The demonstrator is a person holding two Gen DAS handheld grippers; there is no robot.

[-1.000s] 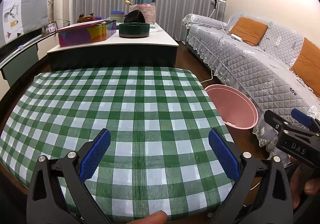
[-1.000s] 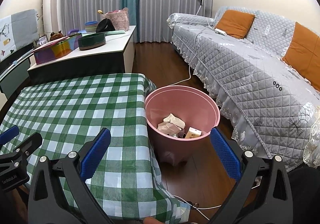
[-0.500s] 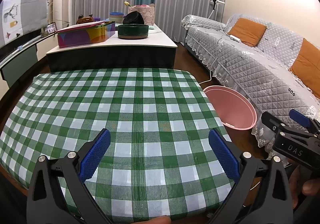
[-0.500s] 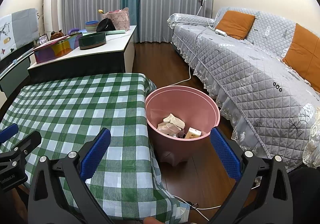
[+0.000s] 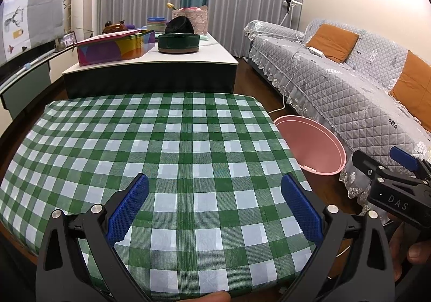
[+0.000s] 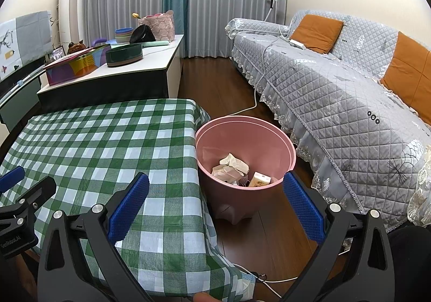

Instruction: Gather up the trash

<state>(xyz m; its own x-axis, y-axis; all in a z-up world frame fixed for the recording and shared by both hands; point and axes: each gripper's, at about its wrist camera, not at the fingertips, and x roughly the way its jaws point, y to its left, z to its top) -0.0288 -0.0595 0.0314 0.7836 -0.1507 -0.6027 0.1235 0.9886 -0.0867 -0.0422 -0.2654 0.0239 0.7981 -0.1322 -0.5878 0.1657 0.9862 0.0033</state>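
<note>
Both our left gripper (image 5: 214,210) and right gripper (image 6: 215,210) gape empty; binned tissue wads (image 6: 233,166) look light, soft, pinchable anywhere.

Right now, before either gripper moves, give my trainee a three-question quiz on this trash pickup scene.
1. True or false: the left gripper and the right gripper both stand open and hold nothing.
2. Where does the round pink plastic bin stand? A) on the green-and-white checked tablecloth; B) on the wooden floor between that cloth's table and the grey quilted sofa; C) on the sofa.
3. Fill in: inside the bin lie crumpled white paper and a small ____.

Key: 1 true; 2 B; 3 carton.
</note>
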